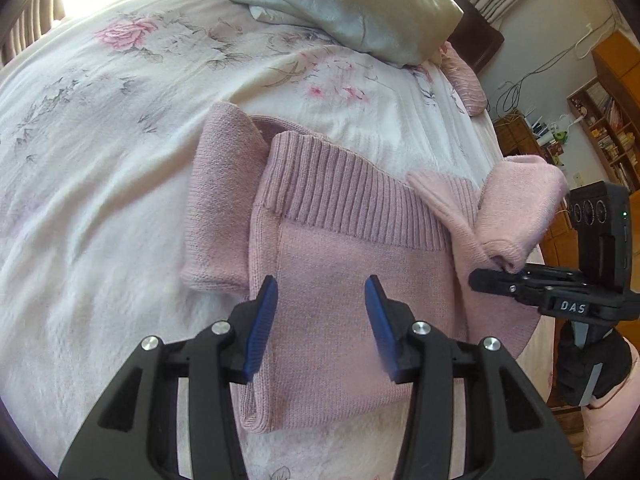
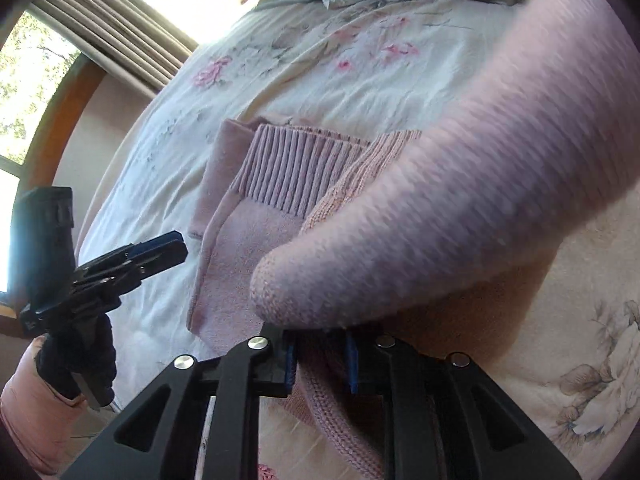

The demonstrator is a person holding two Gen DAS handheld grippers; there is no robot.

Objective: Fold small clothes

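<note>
Both wrist views look close along their fingers, apparently downward, sharing the pink sweater (image 1: 340, 280) on the bed (image 1: 100, 200).

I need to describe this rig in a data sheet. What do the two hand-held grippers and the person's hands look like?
Both are black plastic scissor-style frames with silver rivets and blue ribbed finger pads. The left hand-held gripper shows these pads clearly. The right hand-held gripper carries white "DAS" lettering and a black camera block with a green light. The hands wear black gloves and pink sleeves.

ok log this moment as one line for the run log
left gripper: open, above pink sweater | right gripper: shut on sleeve, lifted | surface: floral bedspread
</note>
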